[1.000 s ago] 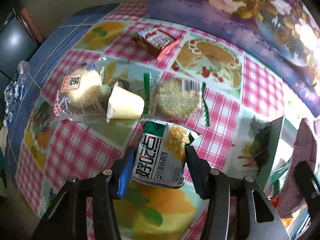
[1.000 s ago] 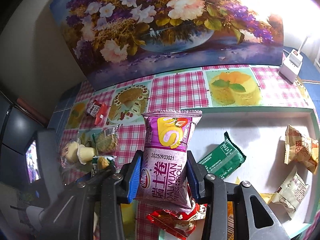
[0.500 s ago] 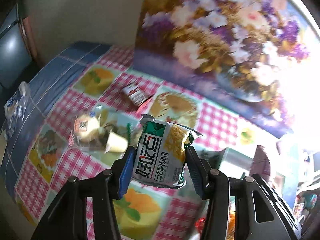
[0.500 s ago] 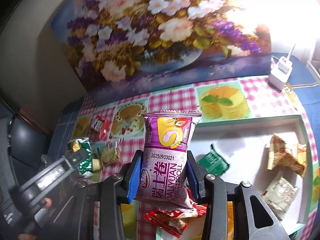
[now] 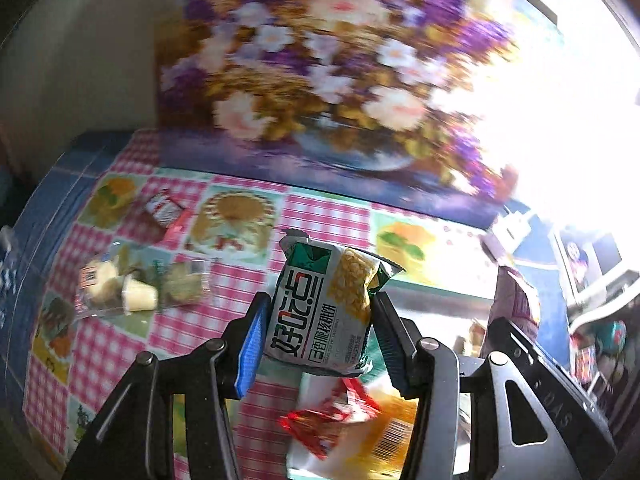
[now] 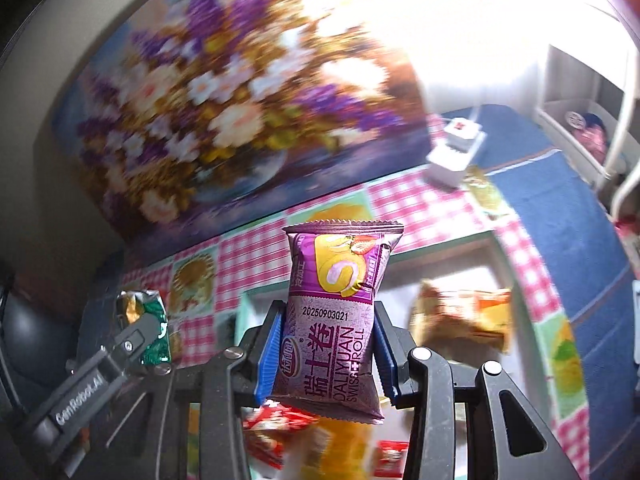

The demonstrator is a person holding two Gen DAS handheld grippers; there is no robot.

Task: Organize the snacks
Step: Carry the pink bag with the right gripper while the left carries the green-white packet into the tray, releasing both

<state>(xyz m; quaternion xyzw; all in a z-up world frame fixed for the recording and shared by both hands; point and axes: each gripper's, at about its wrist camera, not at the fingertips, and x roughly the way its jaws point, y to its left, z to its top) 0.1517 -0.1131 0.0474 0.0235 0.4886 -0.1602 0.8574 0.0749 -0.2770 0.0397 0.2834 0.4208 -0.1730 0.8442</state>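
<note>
My left gripper is shut on a green and white corn snack packet, held in the air above the near left corner of the tray. My right gripper is shut on a purple Swiss roll packet, held above the white tray. The left gripper with its green packet also shows at the left of the right wrist view. An orange packet lies in the tray. Red and yellow packets lie under the left gripper.
On the checked tablecloth to the left lie a round cracker pack, a jelly cup, a wrapped bun and a red packet. A flower painting stands at the back. A white charger sits at the back right.
Both grippers have risen and swung right toward the tray, each keeping its packet. The loose snacks on the cloth now sit farther left and smaller in the left wrist view.
</note>
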